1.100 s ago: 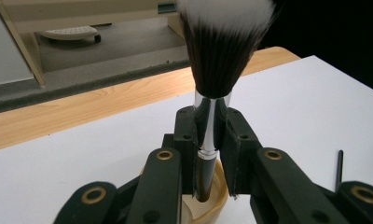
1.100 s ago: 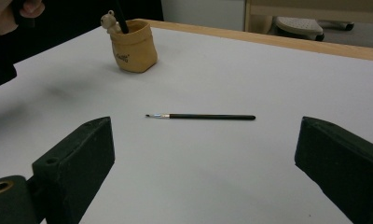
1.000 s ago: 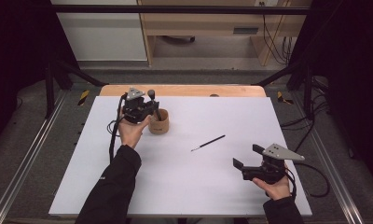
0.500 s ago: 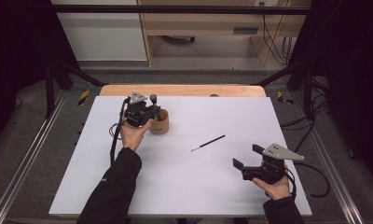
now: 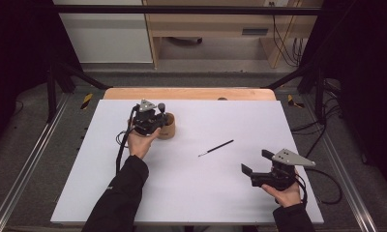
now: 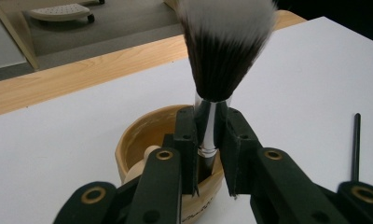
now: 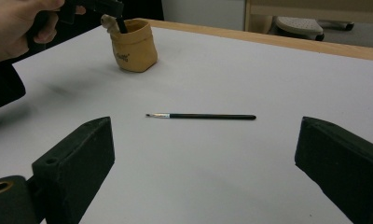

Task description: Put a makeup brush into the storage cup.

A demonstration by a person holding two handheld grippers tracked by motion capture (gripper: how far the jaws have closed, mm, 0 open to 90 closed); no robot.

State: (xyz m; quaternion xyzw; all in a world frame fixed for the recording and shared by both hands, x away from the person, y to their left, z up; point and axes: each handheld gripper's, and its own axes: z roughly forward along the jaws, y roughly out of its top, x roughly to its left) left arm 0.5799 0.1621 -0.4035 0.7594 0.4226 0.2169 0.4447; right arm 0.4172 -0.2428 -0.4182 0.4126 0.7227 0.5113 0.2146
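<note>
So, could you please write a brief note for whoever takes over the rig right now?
Left gripper: shut on the big brush, gripping its metal ferrule, bristles up, handle down inside the tan cup.
Right gripper: open, holding nothing, near the table's front right, aimed at the thin brush.
Thin brush lies flat on the white table, apart from the cup.
Done: big brush appears to be in the cup, not yet released.
Probably left: release it, then pick up the thin brush and put it in the cup too.
</note>
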